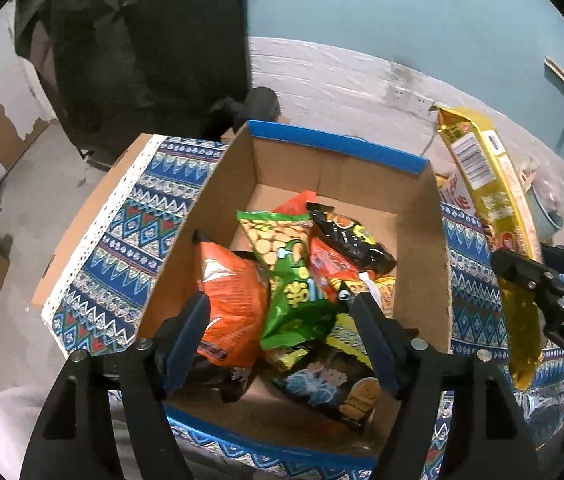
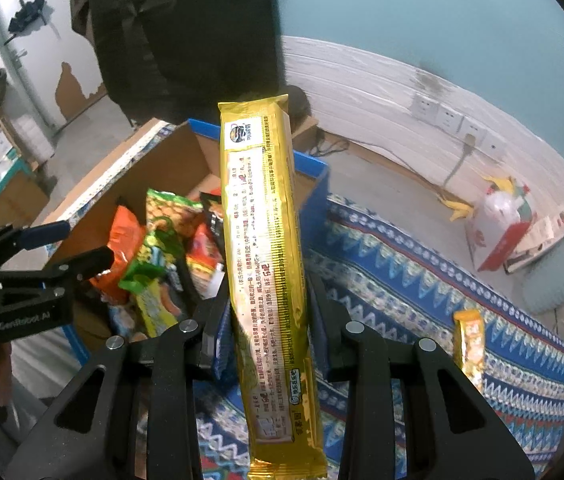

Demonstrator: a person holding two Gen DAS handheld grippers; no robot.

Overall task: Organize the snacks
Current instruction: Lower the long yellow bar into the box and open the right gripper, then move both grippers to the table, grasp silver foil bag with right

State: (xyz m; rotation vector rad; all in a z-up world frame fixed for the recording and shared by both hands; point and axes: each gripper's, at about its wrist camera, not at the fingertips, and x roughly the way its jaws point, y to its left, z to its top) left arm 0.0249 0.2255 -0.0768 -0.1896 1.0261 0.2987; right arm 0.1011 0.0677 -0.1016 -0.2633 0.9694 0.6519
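At frame centre, the right tool (image 2: 272,328) clamps a long gold packet (image 2: 266,240) upright; the left tool (image 1: 282,312) gapes wide, empty, over the snack-filled cardboard box (image 1: 361,168).

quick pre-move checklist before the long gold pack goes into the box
1. Right gripper clamped on the long gold pack: ok, pads press both its sides.
2. Left gripper empty: ok, jaws open above the snacks, nothing pinched.
3. Left gripper out of the drop path: not ok, it hangs over the cardboard box.
4. Room in the box: ok, bare floor shows at the far end behind the green bag.
5. Pack fits lying flat: cannot tell.
6. Snacks left outside: not ok, a small yellow pack lies on the patterned cloth.
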